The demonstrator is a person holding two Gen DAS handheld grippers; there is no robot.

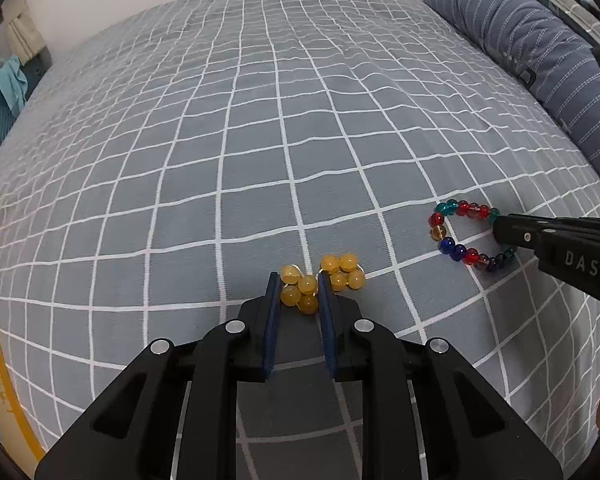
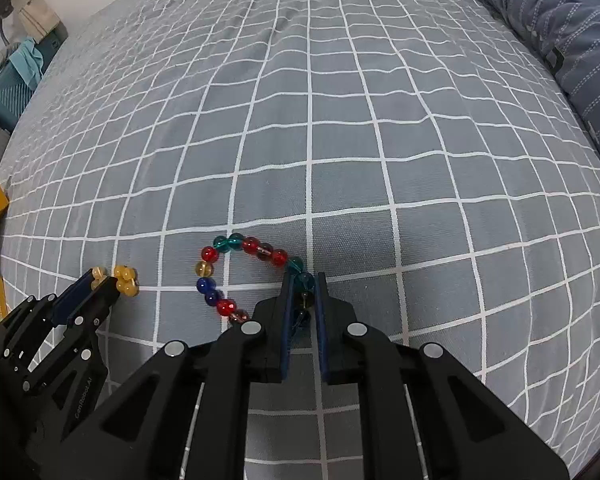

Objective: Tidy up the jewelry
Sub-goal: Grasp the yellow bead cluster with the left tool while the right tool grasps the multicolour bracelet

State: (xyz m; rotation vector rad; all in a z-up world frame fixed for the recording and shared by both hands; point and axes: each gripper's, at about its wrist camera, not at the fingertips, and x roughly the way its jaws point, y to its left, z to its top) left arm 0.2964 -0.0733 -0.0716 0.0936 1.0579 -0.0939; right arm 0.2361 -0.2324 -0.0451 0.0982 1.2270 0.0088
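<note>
On the grey checked bedsheet (image 1: 260, 140), near edge: 1 amber bead bracelet (image 1: 322, 282), bunched, gripped by the left gripper (image 1: 298, 290). To its right, 1 multicoloured bead bracelet (image 2: 236, 270) is clasped at its near-right side by the right gripper (image 2: 303, 294). No container is seen.

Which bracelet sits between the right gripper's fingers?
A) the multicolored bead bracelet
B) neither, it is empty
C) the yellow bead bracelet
A: in the right wrist view the right gripper straddles the near end of the multicolored bead bracelet; the yellow bead bracelet is at the left gripper.
</note>
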